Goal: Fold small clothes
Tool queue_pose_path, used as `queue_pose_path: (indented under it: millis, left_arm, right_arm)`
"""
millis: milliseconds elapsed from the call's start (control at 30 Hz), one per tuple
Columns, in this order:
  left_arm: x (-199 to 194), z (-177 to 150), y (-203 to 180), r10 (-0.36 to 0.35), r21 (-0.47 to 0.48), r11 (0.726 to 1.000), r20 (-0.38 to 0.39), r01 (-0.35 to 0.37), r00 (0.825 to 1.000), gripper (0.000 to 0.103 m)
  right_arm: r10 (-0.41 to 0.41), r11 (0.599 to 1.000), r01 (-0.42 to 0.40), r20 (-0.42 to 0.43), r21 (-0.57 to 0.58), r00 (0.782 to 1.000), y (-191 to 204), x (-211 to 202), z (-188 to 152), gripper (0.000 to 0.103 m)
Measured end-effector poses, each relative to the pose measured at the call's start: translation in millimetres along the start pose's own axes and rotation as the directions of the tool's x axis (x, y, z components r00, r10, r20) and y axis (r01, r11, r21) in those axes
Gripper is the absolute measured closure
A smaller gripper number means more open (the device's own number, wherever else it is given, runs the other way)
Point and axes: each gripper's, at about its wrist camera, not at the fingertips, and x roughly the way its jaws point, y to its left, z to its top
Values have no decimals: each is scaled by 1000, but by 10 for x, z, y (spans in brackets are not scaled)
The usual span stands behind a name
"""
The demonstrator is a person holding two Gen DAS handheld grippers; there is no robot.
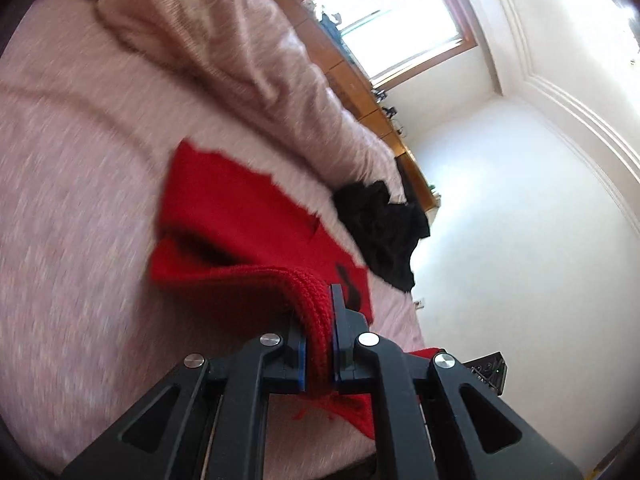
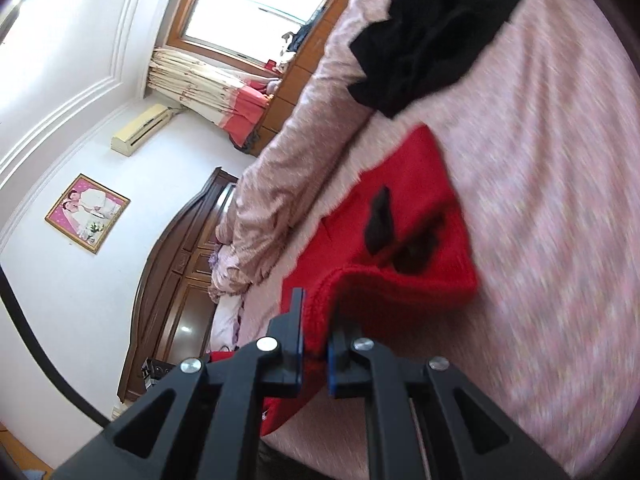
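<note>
A small red knitted garment (image 1: 240, 216) with black marks lies on the pink bedspread (image 1: 72, 208). Its near ribbed edge is lifted off the bed. My left gripper (image 1: 318, 320) is shut on that edge, the red knit squeezed between its blue pads. In the right wrist view the same red garment (image 2: 412, 208) rises from the bed toward my right gripper (image 2: 318, 320), which is shut on another part of its hem. The far end of the garment still rests flat on the bedspread (image 2: 552, 208).
A crumpled black garment (image 1: 380, 224) (image 2: 432, 32) lies on the bed just beyond the red one. A bunched beige quilt (image 1: 224, 40) (image 2: 288, 168) runs along the far side. A wooden headboard (image 2: 180, 264), a window (image 1: 392, 12) and white walls surround the bed.
</note>
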Motion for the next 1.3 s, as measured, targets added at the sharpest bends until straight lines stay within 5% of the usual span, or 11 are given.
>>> queue_pose_path:
  millis: [333, 467, 633, 867, 933, 1000, 1100, 1300]
  left_arm:
    - [788, 1241, 118, -7, -39, 999, 105, 11, 994, 102]
    - [1393, 1602, 452, 85, -6, 996, 120, -85, 989, 102]
    - [2157, 1617, 1195, 184, -127, 975, 0, -182, 983, 102]
    - [2211, 1609, 1319, 203, -184, 961, -33, -206, 979, 97]
    - [2146, 1666, 1304, 214, -198, 956, -35, -216, 976, 81]
    - [2041, 1737, 1260, 226, -193, 955, -13, -225, 974, 67]
    - [1807, 1808, 1098, 244, -142, 961, 47, -235, 969, 56]
    - [1233, 1574, 931, 240, -109, 966, 59, -233, 969, 47]
  right_arm:
    - [52, 998, -50, 82, -30, 995, 109, 643, 1180, 95]
    - [-16, 999, 21, 120, -34, 993, -226, 1218, 1630, 95]
    - [-229, 969, 229, -18, 92, 973, -1018, 2050, 1796, 95]
    - [-228, 971, 229, -28, 62, 973, -979, 2066, 1847, 91]
    - [-239, 967, 241, -44, 78, 970, -956, 2047, 1852, 79]
    - [-184, 978, 187, -36, 95, 982, -954, 1994, 1835, 49]
    - [-170, 982, 169, 13, 80, 985, -831, 1824, 1797, 32]
    - [-144, 989, 143, 12, 43, 990, -604, 1372, 1399, 25]
